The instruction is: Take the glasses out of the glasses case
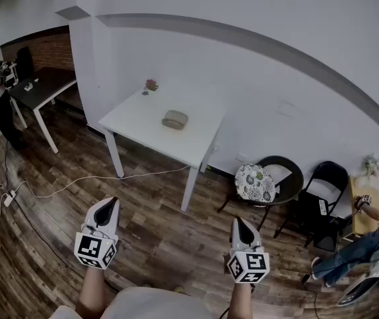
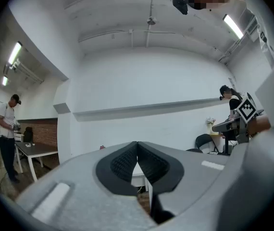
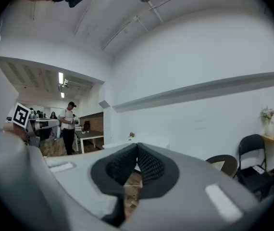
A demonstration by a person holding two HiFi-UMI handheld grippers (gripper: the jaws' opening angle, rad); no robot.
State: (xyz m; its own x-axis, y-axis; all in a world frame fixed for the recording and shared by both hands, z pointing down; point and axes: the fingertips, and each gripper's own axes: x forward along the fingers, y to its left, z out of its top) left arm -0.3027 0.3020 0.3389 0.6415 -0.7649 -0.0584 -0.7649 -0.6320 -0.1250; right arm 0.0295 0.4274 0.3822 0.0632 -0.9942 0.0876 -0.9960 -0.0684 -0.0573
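The glasses case (image 1: 175,119) lay on the table (image 1: 133,121) — a greyish oval, contents hidden; left gripper (image 1: 112,202) and right gripper (image 1: 237,222) had jaws together, empty.

Glasses case (image 1: 175,119) on table (image 1: 135,123), chair (image 1: 296,173) to table's right

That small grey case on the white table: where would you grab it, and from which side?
Probably across its short width, at mid-length, coming down from above. The glasses case lies flat on the white table as a low, rounded oblong with open tabletop around it, so the narrow span suits two jaws best. Which side opens is too small to tell.
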